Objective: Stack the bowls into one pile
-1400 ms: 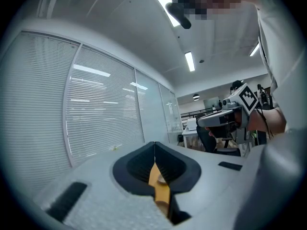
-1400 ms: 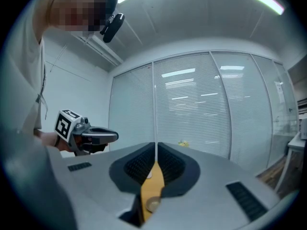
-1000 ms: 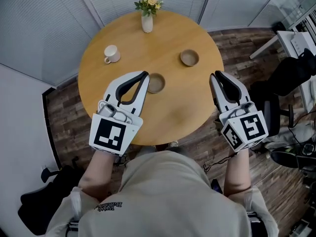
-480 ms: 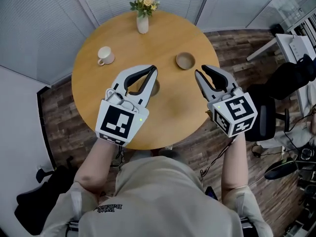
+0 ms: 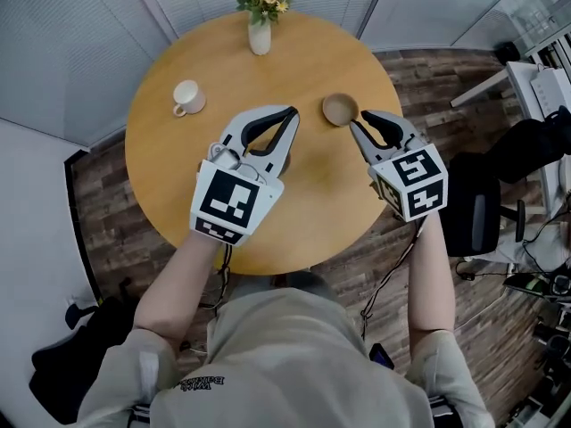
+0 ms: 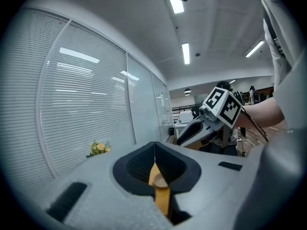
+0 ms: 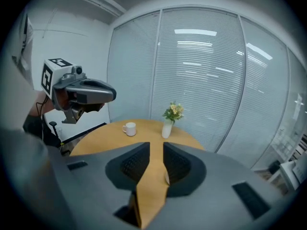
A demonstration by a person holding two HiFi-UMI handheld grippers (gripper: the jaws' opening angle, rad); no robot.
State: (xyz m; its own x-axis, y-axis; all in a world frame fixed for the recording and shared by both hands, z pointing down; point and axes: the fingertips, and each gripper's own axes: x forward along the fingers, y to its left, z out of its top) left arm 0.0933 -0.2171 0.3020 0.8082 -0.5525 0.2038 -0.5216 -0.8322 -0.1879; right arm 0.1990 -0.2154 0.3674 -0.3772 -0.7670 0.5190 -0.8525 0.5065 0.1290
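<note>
Two tan bowls sit on the round wooden table (image 5: 178,176). The farther bowl (image 5: 339,108) lies right of centre, and only its edge (image 7: 166,178) shows behind a finger in the right gripper view. My right gripper (image 5: 359,119) hovers just beside it, jaws a narrow gap apart and holding nothing. The nearer bowl (image 6: 160,180) is hidden under my left gripper (image 5: 292,112) in the head view; the left gripper view shows it through the slit below the jaws. The left jaws meet at their tips above it, holding nothing.
A white cup (image 5: 186,97) stands at the table's left, and a white vase with flowers (image 5: 260,34) at its far edge. Slatted blinds surround the table. An office chair (image 5: 482,212) stands to the right on the wood floor.
Both grippers moved forward over the table. The left one now covers the nearer bowl, and the right one has come up beside the farther bowl.
</note>
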